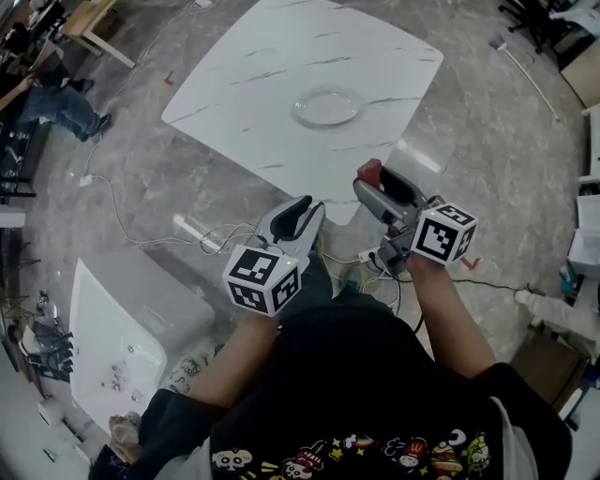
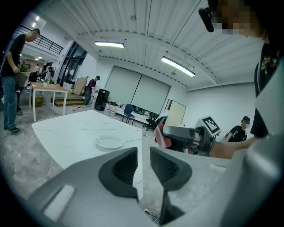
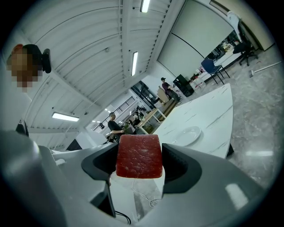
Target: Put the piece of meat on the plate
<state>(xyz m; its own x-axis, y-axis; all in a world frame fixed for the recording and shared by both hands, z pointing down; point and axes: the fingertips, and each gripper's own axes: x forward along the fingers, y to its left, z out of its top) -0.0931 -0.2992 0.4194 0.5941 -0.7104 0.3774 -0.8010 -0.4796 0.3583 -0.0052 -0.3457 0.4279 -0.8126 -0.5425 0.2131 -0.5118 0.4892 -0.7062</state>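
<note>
A red slab of meat [image 3: 139, 156] sits clamped between the jaws of my right gripper [image 3: 140, 165]; in the head view the meat [image 1: 369, 172] shows as a red tip at the right gripper [image 1: 374, 183], just short of the white table's near edge. The clear glass plate [image 1: 328, 106] lies empty on the marble-look table [image 1: 253, 66]; the plate [image 3: 186, 135] is ahead of the right jaws and the plate [image 2: 109, 142] ahead-left of the left ones. My left gripper [image 1: 302, 214] is shut with nothing in it, its jaws [image 2: 143, 165] nearly touching. The meat [image 2: 161, 135] shows red in the right gripper [image 2: 166, 136] beside it.
Cables [image 1: 211, 234] trail over the grey floor below the grippers. A white counter with a sink [image 1: 122, 347] stands at the lower left. People [image 1: 52, 98] sit and stand by a wooden desk [image 1: 89, 23] at the far left. Chairs [image 1: 539, 19] stand at the far right.
</note>
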